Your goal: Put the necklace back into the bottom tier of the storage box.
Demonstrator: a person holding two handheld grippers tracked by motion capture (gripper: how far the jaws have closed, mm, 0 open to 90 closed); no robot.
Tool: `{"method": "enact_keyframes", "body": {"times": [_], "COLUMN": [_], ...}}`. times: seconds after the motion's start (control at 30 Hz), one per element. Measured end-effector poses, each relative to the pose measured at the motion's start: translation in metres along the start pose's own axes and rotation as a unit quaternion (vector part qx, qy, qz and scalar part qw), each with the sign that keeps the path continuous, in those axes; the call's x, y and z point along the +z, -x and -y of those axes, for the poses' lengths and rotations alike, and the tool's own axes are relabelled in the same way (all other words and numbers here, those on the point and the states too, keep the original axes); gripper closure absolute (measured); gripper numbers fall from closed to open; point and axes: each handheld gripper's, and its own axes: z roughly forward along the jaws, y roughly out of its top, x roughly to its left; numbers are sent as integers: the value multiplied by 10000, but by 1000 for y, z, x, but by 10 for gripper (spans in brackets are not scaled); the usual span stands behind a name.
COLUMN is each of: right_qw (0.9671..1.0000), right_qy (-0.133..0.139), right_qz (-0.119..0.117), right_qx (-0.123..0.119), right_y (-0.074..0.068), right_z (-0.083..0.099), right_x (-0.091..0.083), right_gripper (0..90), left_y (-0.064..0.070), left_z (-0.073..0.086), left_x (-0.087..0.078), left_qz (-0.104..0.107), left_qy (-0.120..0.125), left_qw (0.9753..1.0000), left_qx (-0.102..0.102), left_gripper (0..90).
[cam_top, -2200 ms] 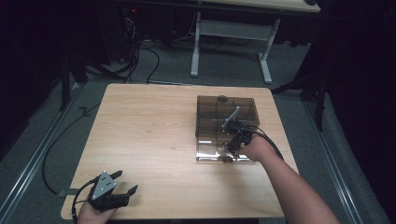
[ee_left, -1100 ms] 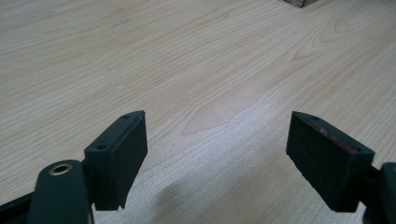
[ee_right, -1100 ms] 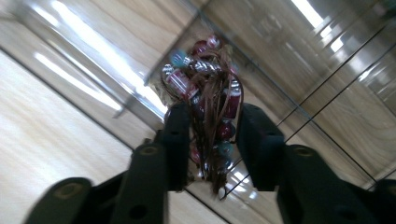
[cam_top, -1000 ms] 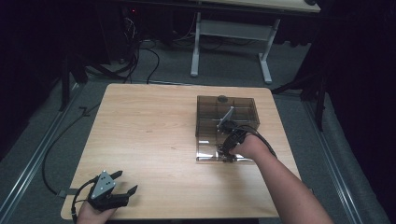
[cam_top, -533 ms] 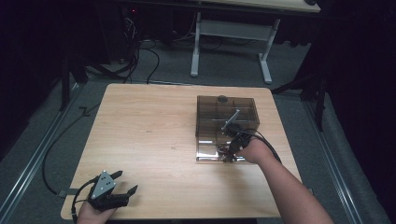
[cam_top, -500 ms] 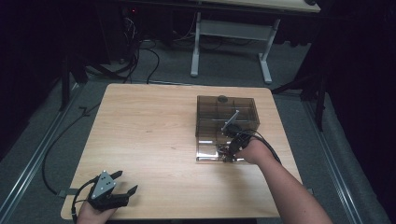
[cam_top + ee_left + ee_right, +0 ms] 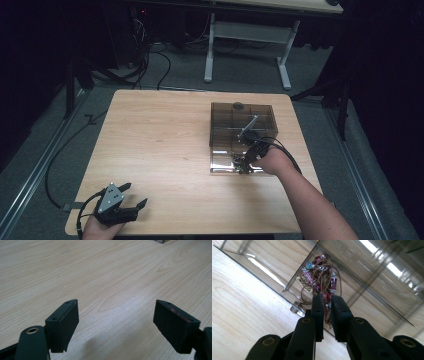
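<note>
Smoked clear box (image 7: 243,116) on worktop (image 7: 160,150), divided into compartments. Right claw (image 7: 326,305) at box's near edge, clenched on tangle of wired parts (image 7: 320,275) lifted just above claw tips. No legible writing. Left claw (image 7: 115,325) released, over bare worktop, well apart from box.

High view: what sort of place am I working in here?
Probably a lab or recording room, not a home: a bare wooden table on grey floor, dark curtains around it, cables and a second desk behind. The right gripper holds a beaded bracelet over a clear box.
</note>
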Motion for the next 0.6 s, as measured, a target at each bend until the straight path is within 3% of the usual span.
{"method": "enact_keyframes", "body": {"times": [0.17,0.2,0.27,0.33,0.4,0.57,0.6], "right_qw": [10000,9999,10000,9998,10000,9998,9994], "right_qy": [17,-11,13,-29,-29,-86,-130], "right_qz": [-18,-16,-29,-52,-34,-49,-48], "right_qx": [30,128,67,181,69,157,307], "right_y": [1,0,1,-1,0,-2,-3], "right_z": [8,10,14,20,25,38,41], "right_x": [-11,-12,-11,-10,-8,-4,-4], "right_gripper": [827,827,827,827,825,818,816], "left_y": [0,0,0,0,0,0,0], "left_z": [0,0,0,0,0,0,0], "left_x": [0,0,0,0,0,0,0], "left_qz": [-2,-2,-3,-4,1,6,6], "left_qy": [3,4,4,5,0,6,4], "left_qw": [10000,10000,10000,10000,10000,10000,10000], "left_qx": [-4,-4,-2,-2,0,-6,-7], "left_gripper": [210,210,210,210,210,209,209]}}
